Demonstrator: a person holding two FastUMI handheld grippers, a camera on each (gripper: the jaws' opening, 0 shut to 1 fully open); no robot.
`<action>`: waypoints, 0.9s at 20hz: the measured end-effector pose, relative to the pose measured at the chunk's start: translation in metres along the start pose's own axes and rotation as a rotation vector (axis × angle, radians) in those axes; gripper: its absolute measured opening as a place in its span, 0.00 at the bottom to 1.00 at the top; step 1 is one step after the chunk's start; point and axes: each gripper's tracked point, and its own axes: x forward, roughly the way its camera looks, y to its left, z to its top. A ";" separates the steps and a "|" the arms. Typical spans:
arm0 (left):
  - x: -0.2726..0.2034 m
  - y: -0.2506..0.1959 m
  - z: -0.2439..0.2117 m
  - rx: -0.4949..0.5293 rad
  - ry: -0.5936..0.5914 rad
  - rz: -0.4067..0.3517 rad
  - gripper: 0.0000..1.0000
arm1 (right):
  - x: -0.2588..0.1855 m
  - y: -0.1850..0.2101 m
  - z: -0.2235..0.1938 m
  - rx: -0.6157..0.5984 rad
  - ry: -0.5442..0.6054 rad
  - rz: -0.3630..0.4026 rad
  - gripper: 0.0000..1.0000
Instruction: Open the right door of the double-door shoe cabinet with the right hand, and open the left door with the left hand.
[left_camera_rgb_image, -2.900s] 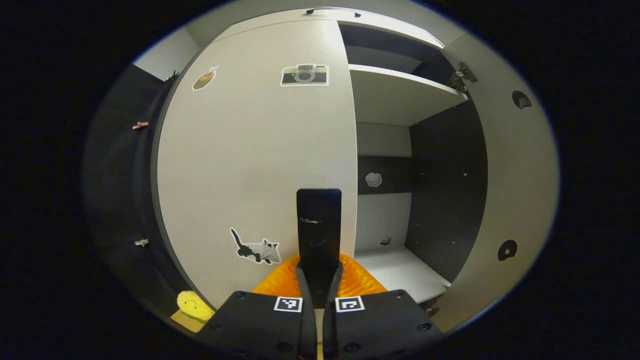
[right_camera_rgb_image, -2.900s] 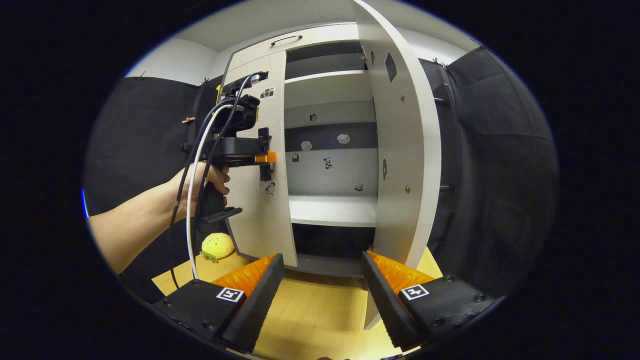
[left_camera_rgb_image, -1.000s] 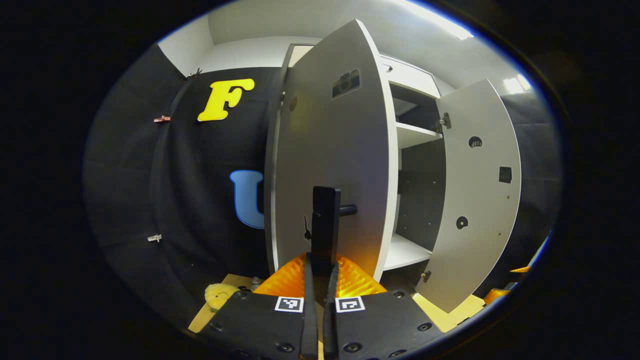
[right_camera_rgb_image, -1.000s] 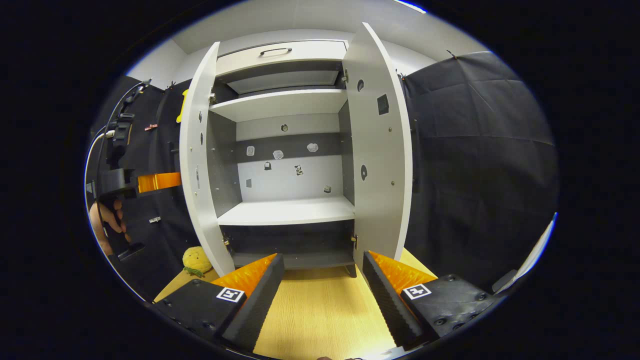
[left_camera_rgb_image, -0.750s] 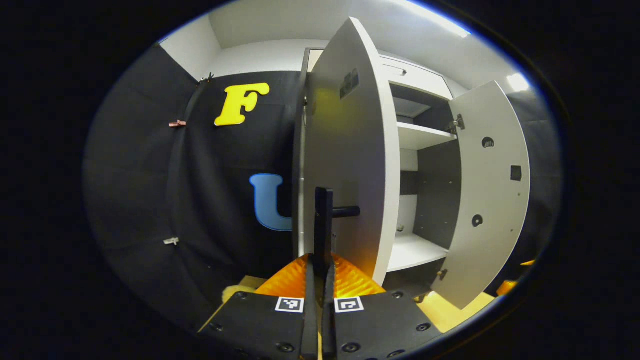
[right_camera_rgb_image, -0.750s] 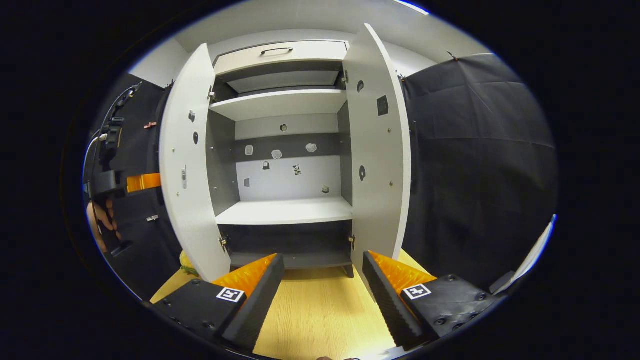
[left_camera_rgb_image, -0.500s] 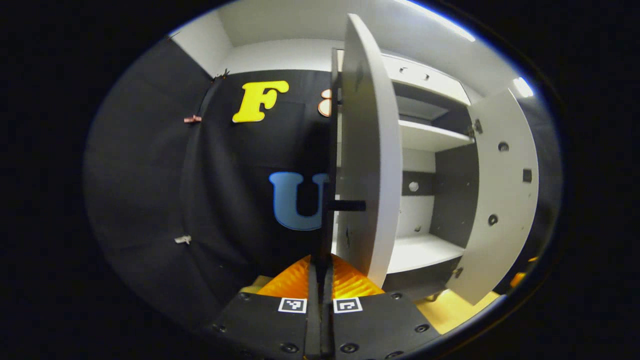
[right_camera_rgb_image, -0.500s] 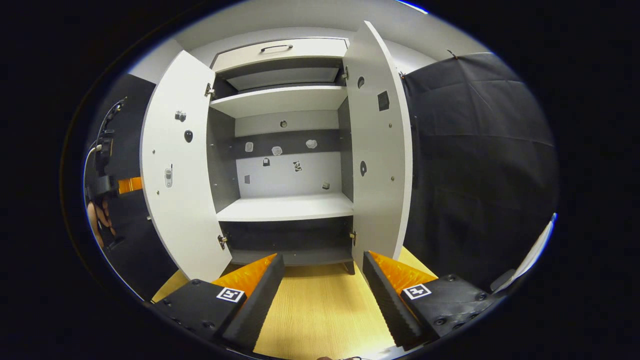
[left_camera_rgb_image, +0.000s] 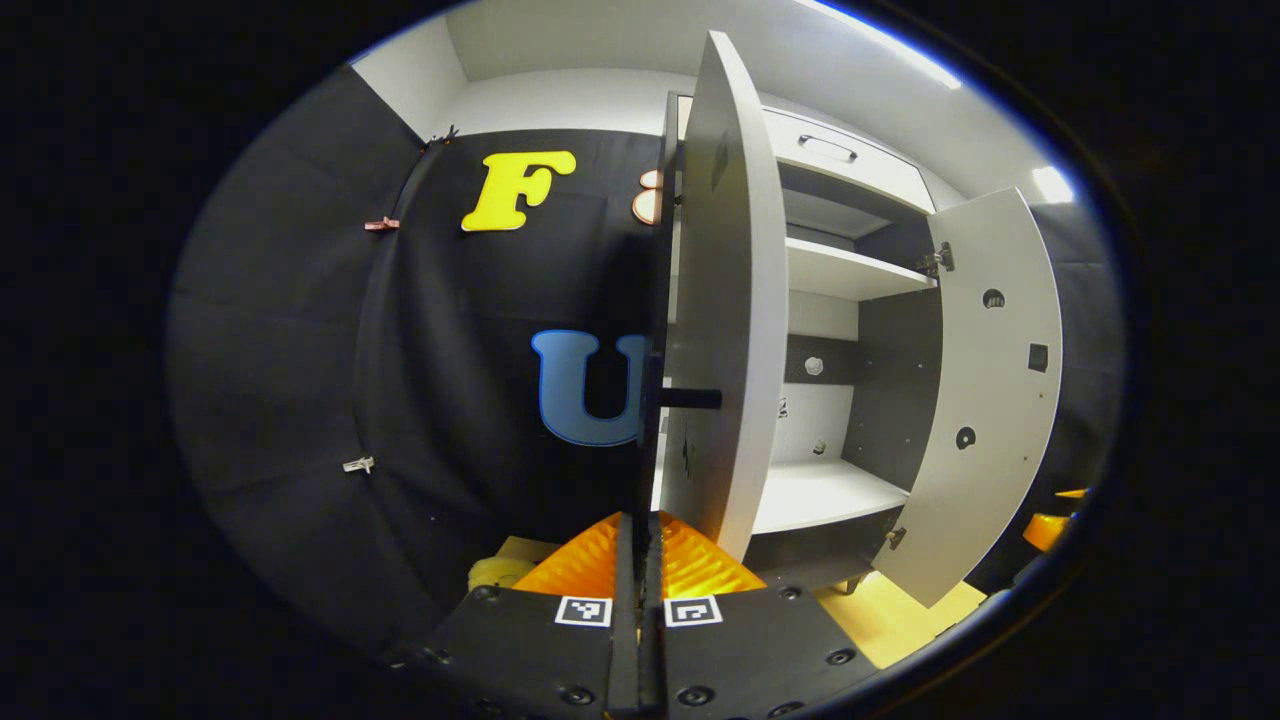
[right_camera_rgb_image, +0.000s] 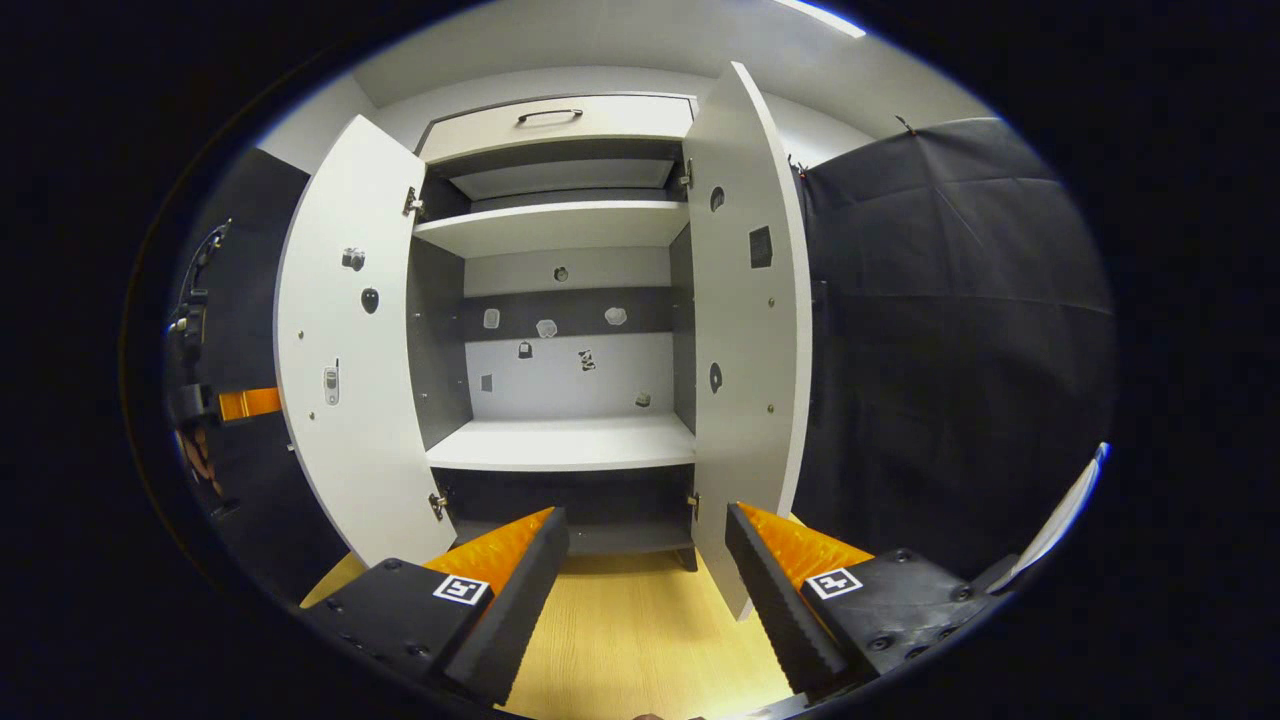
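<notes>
Cabinet: white double-door shoe cabinet with dark inner side walls and two white shelves, standing on a pale wood-grain floor; seen head-on in the right gripper view.
Right door: white panel, swung out well past the cabinet front, nothing holding it.
Left door: white panel, seen almost edge-on in the left gripper view; in the right gripper view it stands wide open with its inner face to the camera.
Left door handle: black bar handle on a short black post, running down into the left gripper's fingers.
Left gripper: jaws pressed together on the black bar handle.
Right gripper: jaws spread, holding nothing, back from the cabinet over the floor.
Progress: judged all but done; both doors are open, and only letting go of the handle and drawing back looks left.
Edges: the left door's free edge lies close beside the fingers.
Open room: black cloth booth wall stands behind the left door, so further swing looks limited; the floor before the cabinet is free for retreat.
Other: small yellow soft toy on the floor near the left door's foot.
</notes>
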 end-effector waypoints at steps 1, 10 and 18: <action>-0.009 -0.001 0.001 0.019 -0.001 0.016 0.05 | 0.003 -0.004 0.003 0.004 0.002 0.001 1.00; -0.076 -0.091 0.007 0.129 -0.059 0.121 0.13 | 0.022 -0.057 0.029 0.004 -0.035 0.017 0.99; -0.088 -0.180 -0.049 0.054 -0.047 0.092 0.97 | 0.001 -0.069 0.000 0.023 -0.022 0.101 0.98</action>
